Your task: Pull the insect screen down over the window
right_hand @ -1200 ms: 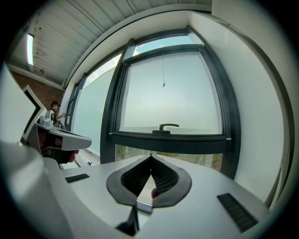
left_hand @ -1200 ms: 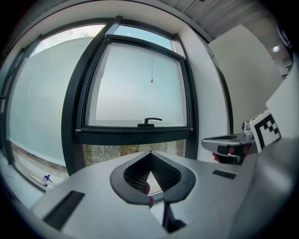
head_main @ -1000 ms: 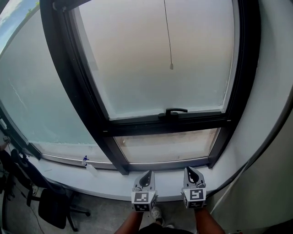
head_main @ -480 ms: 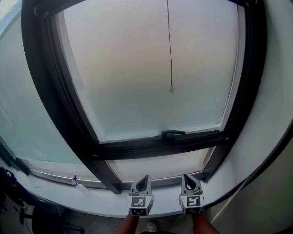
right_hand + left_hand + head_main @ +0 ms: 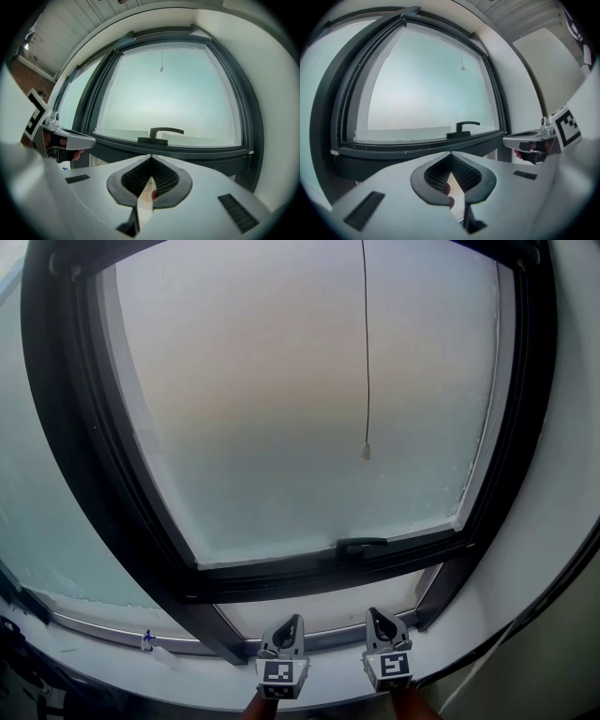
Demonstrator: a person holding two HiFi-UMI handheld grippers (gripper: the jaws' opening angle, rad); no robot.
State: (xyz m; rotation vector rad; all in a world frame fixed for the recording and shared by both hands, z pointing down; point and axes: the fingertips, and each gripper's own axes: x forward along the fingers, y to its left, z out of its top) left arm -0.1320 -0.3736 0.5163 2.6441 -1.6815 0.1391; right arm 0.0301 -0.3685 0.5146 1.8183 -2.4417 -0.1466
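A large window with a dark frame fills the head view, its pane pale and hazy. A thin pull cord hangs from the top and ends in a small bead, which also shows high up in the left gripper view and the right gripper view. A black window handle sits on the lower bar. My left gripper and right gripper are side by side low near the sill, well below the cord. Both are shut and hold nothing; their tips point at the window.
A white sill runs under the window, with a small blue and white thing on it at the left. A white wall flanks the window's right side. A second fixed pane lies to the left.
The head view has tilted up: the handle, the cord's bead and both grippers sit lower in the frame, and the chair at the lower left has left it. Both grippers stay shut.
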